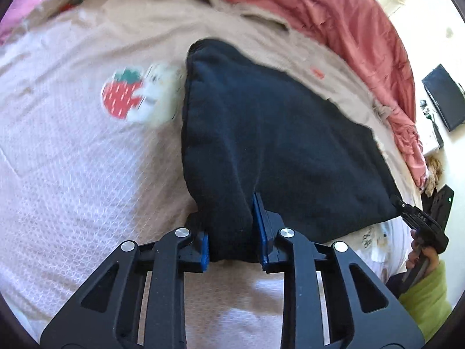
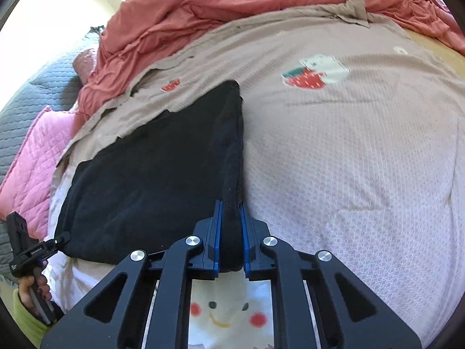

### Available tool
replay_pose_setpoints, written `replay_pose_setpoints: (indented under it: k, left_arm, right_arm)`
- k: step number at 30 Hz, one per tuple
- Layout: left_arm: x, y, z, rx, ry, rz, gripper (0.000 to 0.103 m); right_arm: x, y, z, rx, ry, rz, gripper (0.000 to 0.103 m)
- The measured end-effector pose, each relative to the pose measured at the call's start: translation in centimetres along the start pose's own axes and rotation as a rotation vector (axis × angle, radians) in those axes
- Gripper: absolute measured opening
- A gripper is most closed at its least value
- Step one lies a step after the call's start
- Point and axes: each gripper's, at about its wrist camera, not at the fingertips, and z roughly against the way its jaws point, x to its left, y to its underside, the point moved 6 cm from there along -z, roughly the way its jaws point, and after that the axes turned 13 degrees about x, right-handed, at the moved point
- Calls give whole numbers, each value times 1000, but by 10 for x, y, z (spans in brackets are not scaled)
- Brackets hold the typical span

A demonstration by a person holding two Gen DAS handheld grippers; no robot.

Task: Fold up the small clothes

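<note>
A dark navy garment [image 1: 276, 133] lies spread on a pale pink waffle blanket [image 1: 72, 174]. My left gripper [image 1: 232, 232] is shut on a bunched near corner of the garment, and the cloth fills the gap between its blue pads. In the right wrist view my right gripper [image 2: 231, 226] is shut on the other near corner of the garment [image 2: 159, 174], with a thin fold pinched between its pads. Each view shows the other gripper at the cloth's far corner: the right one [image 1: 407, 206] and the left one [image 2: 62, 238], each held by a hand in a green sleeve [image 1: 427, 299].
The blanket carries a strawberry patch [image 1: 122, 96] [image 2: 305, 77]. A coral red duvet [image 2: 232, 5] is heaped along the far side. A pink quilted pillow [image 2: 37, 151] and a grey quilt [image 2: 29, 101] lie at the left. White cloth with a smiling face [image 2: 223, 314] lies under my right gripper.
</note>
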Motion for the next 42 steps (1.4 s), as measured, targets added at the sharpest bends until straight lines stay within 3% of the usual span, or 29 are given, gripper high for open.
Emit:
replay_pose_setpoints:
  k: [4, 9, 11, 15, 16, 17, 23, 27, 31, 36, 42]
  left_arm:
    - [14, -1, -3, 15, 58, 62, 24]
    - [12, -5, 12, -37, 62, 45, 28]
    - [11, -6, 12, -37, 68, 47, 35]
    - [8, -8, 4, -33, 95, 55, 35]
    - [6, -8, 3, -37, 80, 48, 33]
    - [5, -7, 3, -36, 61, 38, 19]
    - [-4, 4, 16, -26, -15, 2, 12]
    - [-1, 12, 17, -32, -75, -26, 12]
    - [8, 8, 7, -13, -47, 8, 14]
    - [11, 6, 8, -11, -68, -1, 24]
    - [-9, -1, 47, -158, -165, -100, 23]
  right_arm:
    - [-5, 1, -12, 6, 38, -15, 13]
    - [-7, -2, -18, -13, 67, -21, 16]
    - [-6, -3, -18, -22, 74, -15, 16]
    - [-6, -6, -19, -34, 76, -18, 17]
    - [-6, -7, -19, -34, 78, -17, 17]
    - [-6, -7, -20, -34, 78, -17, 17]
    - [-6, -10, -18, -38, 84, -5, 16]
    - [-7, -10, -21, -32, 91, -2, 16]
    - [-9, -10, -23, -30, 112, 0, 17]
    - [-9, -10, -16, -49, 171, 18, 29]
    - [1, -9, 14, -149, 230, 63, 46]
